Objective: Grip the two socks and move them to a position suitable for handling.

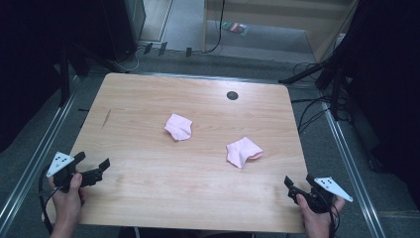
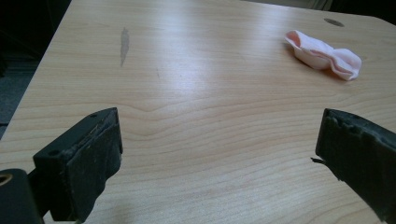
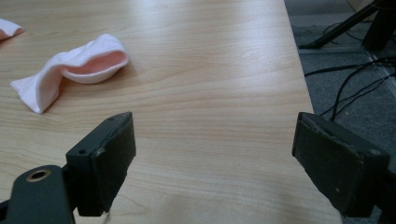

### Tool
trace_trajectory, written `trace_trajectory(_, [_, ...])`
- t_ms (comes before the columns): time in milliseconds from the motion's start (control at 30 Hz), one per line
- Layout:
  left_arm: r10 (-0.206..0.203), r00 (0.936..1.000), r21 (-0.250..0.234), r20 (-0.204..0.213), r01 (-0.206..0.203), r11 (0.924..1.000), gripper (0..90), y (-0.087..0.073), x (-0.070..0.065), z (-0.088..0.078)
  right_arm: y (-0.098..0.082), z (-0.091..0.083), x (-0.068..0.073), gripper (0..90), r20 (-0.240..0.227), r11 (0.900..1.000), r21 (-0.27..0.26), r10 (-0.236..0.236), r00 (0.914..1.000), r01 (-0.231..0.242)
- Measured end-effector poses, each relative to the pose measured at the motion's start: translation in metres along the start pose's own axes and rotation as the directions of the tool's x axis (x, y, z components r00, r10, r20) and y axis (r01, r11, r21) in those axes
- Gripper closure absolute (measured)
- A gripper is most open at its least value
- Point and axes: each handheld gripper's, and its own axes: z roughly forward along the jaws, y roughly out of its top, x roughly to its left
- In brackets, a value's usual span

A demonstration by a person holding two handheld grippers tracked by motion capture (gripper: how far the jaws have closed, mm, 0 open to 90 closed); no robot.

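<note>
High view: two crumpled pink cloths, one [image 1: 178, 127] mid-table, the other [image 1: 243, 151] right of it, apart. Left gripper [image 1: 97, 170] and right gripper [image 1: 291, 186] at the table's [image 1: 148, 198] near corners, jaws wide, empty. Cloth folds hide inner surfaces.

Bare table [image 1: 148, 163] ahead of each hand-held gripper. Only two crumpled pink cloths as obstacles: one [image 1: 178, 127] beyond the left, another [image 1: 243, 151] beyond the right.

left tongs [image 1: 101, 167]: black, grey three-cornered dotted plate, black cable | right tongs [image 1: 289, 185]: same | jaw pads: worn, screw holes
</note>
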Motion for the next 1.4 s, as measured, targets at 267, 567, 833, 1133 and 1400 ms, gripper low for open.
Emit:
trace_trajectory(267, [0.009, 1.0, 0.005, 0.002, -0.009, 0.9999, 1.1, 0.0, -0.001, 0.001, 0.019, -0.002, 0.014, 18.5, -0.003, 0.999, -0.006, -0.039, 0.9992, 0.039])
trace_trajectory(567, [0.006, 1.0, 0.01, 0.001, -0.006, 0.9999, 1.1, 0.0, -0.001, 0.001, 0.044, 0.007, 0.057, 20.7, -0.106, 0.995, 0.029, -0.094, 0.9899, 0.097])
trace_trajectory(833, [0.005, 1.0, 0.012, 0.001, -0.005, 0.9999, 1.1, 0.0, -0.001, 0.001, 0.055, 0.03, 0.088, 25.9, -0.151, 0.985, 0.047, -0.156, 0.9761, 0.165])
trace_trajectory(1133, [0.001, 1.0, 0.012, 0.0, -0.001, 0.9999, 1.2, 0.0, -0.001, 0.002, 0.063, 0.069, 0.114, 27.1, -0.187, 0.974, 0.092, -0.188, 0.9642, 0.208])
trace_trajectory(1400, [-0.002, 1.0, 0.013, 0.001, 0.002, 0.9999, 1.2, 0.0, -0.001, 0.002, 0.063, 0.101, 0.114, 26.1, -0.153, 0.965, 0.151, -0.189, 0.9699, 0.212])
